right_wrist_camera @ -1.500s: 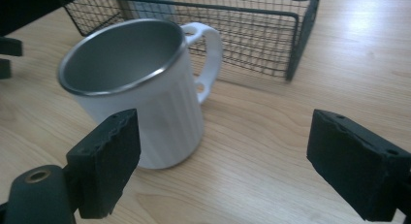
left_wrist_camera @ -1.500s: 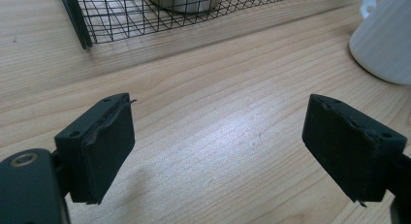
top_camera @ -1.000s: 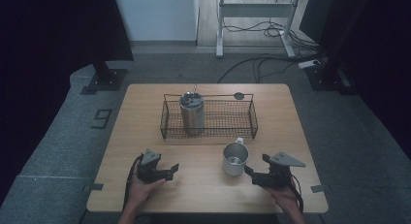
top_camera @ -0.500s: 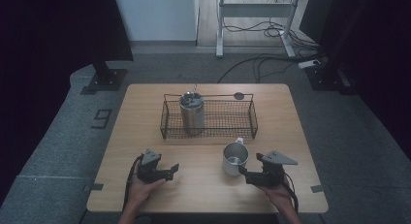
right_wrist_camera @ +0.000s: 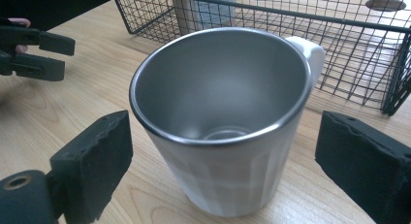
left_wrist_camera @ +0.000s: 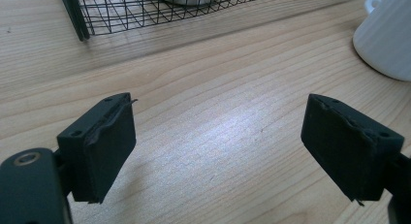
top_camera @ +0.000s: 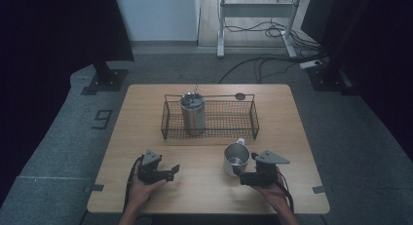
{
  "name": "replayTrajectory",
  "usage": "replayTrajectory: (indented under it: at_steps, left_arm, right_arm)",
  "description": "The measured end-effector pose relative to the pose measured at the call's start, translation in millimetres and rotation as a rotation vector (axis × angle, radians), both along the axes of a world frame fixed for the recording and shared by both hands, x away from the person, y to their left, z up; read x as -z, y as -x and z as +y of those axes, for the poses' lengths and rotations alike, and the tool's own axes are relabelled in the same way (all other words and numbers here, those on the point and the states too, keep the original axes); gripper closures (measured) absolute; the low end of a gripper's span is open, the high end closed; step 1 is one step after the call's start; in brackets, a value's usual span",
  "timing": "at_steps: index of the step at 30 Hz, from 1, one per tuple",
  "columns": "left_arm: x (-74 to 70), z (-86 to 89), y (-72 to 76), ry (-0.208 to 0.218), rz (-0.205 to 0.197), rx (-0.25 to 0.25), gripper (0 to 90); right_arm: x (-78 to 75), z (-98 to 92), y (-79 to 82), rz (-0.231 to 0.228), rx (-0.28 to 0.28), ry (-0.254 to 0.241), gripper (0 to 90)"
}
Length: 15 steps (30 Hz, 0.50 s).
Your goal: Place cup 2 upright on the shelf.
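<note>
- Mug on my table, upright just in front of my right gripper in the high view, near the front right of the tabletop and a little short of the wire basket.
- From above I get the layout: the basket sits mid-table with a steel tumbler standing in its left part, and my left gripper rests well apart from the mug, toward the front left.
- My right gripper view gives what the overhead cannot: the mug stands between the two black pads, with a gap on each side, so nothing is pressed. The jaws have just been opening and stand spread around it, not clamped.
- That same view looks down into the bare metal interior, and shows the left gripper far off at the upper left.
- My left gripper view adds the wood grain and the pale ribbed wall of the mug at the top right corner; its jaws are apart with nothing but tabletop between them.
- Mug's long axis runs vertical, mouth facing up. Its handle points away from my right gripper, toward the basket.
</note>
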<state>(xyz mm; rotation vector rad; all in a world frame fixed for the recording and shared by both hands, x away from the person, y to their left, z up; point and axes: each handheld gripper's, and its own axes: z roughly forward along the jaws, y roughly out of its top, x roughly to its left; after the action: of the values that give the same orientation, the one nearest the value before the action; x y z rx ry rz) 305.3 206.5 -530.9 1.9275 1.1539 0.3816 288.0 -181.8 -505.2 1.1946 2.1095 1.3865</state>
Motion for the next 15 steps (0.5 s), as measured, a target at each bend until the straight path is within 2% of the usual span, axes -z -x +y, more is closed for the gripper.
replayTrajectory:
  at_steps: [6,15]
  left_arm:
    - [1.2,-0.4,-0.5,0.005,0.007,0.001,12.6]
    - [1.4,1.9,-0.9,0.011,0.008,-0.004,12.8]
  right_arm:
    - [1.4,9.3,-5.5,-0.006,-0.004,0.024,3.3]
    - [5.3,19.5,-16.5,-0.018,-0.007,0.029,1.4]
